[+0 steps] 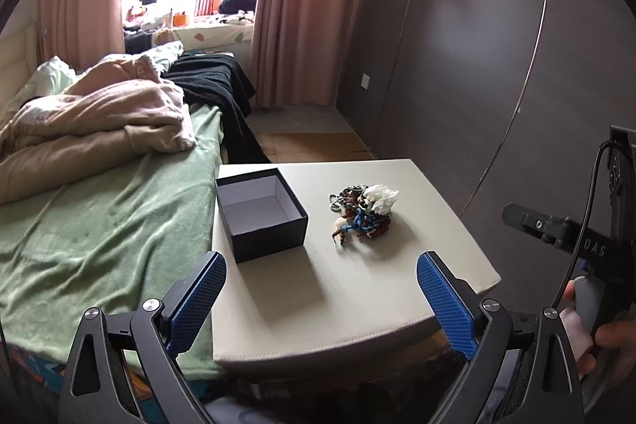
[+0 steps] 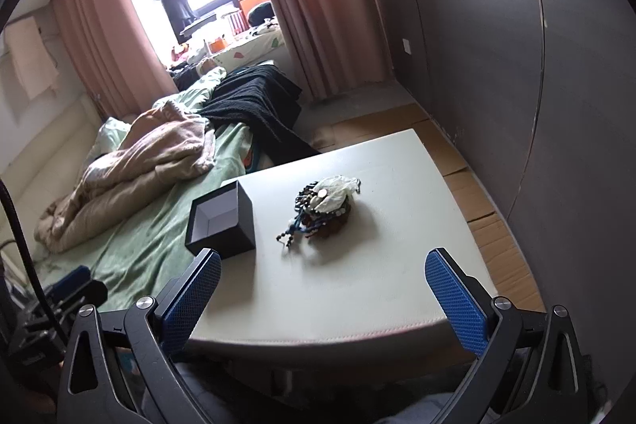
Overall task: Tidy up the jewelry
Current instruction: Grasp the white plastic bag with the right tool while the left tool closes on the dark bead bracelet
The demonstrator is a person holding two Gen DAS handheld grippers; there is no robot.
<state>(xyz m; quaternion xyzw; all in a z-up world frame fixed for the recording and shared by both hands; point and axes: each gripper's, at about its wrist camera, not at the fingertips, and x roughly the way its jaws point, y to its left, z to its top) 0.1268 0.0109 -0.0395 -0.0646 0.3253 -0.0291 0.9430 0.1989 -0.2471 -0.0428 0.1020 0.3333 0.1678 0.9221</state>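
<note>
A tangled pile of jewelry (image 1: 362,210) with beads, blue cord and a white piece lies on a cream table (image 1: 357,289). An open, empty black box (image 1: 260,211) with a white inside stands to its left. The pile (image 2: 322,204) and the box (image 2: 220,221) also show in the right wrist view. My left gripper (image 1: 321,267) is open and empty, above the table's near part, short of both. My right gripper (image 2: 322,265) is open and empty, also short of the pile. The right gripper's body shows at the right edge of the left wrist view (image 1: 556,229).
A bed (image 1: 99,225) with a green sheet, a beige blanket (image 1: 99,122) and a black throw (image 1: 214,82) touches the table's left side. A dark panelled wall (image 1: 497,66) runs along the right. Pink curtains (image 1: 302,6) and a window are at the back.
</note>
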